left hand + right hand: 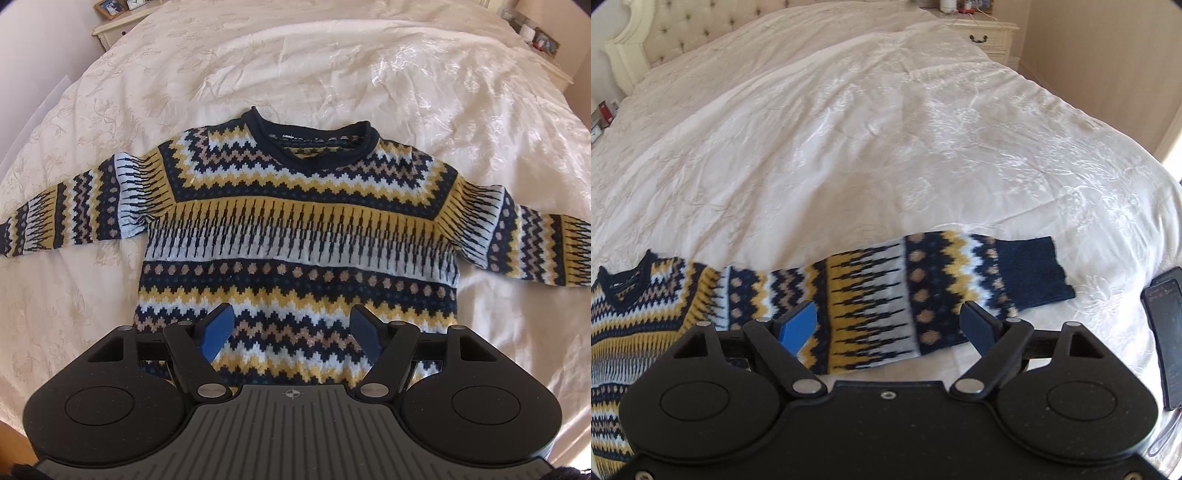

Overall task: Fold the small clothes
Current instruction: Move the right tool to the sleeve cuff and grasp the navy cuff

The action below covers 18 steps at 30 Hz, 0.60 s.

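Black left gripper (291, 328) w/ blue pads hovers over the lower body of a navy, mustard, white and tan zigzag-knit child's sweater (299, 229); jaws spread wide, nothing held. Sweater lies flat, front up, neck away from gripper, sleeves out both sides, on a cream embroidered satin bedspread (332, 66). Right gripper (890, 325), same build, also spread and empty, sits above the sweater's right sleeve (886, 295); navy ribbed cuff (1032, 271) ahead-right. Dark smartphone (1167, 332) far right of it on the spread.
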Motion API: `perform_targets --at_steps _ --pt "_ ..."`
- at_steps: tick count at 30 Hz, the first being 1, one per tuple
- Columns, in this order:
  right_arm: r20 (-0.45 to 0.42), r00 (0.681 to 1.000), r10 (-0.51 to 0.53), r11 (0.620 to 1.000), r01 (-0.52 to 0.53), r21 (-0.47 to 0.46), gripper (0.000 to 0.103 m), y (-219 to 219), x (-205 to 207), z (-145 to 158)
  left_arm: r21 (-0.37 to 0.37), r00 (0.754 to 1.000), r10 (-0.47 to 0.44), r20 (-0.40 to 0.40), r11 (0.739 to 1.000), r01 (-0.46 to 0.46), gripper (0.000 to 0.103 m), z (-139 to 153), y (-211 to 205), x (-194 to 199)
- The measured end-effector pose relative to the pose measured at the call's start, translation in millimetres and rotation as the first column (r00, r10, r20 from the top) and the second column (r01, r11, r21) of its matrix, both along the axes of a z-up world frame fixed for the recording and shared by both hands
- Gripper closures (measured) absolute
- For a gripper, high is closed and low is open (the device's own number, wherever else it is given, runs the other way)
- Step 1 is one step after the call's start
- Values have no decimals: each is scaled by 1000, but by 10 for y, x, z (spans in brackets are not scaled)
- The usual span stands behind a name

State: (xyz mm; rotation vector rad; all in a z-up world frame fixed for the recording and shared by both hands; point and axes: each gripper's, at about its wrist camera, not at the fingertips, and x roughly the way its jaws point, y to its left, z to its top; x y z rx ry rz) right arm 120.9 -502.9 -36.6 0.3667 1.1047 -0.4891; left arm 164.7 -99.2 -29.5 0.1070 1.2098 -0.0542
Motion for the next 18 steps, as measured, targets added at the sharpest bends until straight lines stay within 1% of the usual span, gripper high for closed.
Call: perform_targets --at_steps 3,7,10,12,14,15,17,18 --pt "-18 997 -80 994 81 67 17 -264 -95 -99 13 1000 16 5 1000 -16 35 17 -67 -60" --pt "-20 989 -150 979 151 136 17 -448 -258 -240 30 1000 29 5 999 -29 35 20 -121 -118" --pt "7 978 -209 957 204 206 17 -547 -327 -377 53 1000 22 8 998 -23 35 27 -157 -161" --pt "39 968 -248 945 233 231 15 -600 -343 -443 65 1000 20 17 998 -21 35 42 -164 -187" --pt "71 958 -278 936 254 243 15 -643 -345 -481 71 999 25 23 997 -26 35 57 -154 -204" --pt "90 952 -292 933 263 245 17 -667 -344 -492 71 999 27 25 997 -29 35 62 -147 -211" --pt "121 943 -310 931 275 240 31 -697 -341 -496 71 999 30 26 997 -32 35 61 -129 -220" --pt "132 939 -317 930 281 237 45 -712 -335 -497 71 999 29 26 997 -31 35 56 -117 -225"
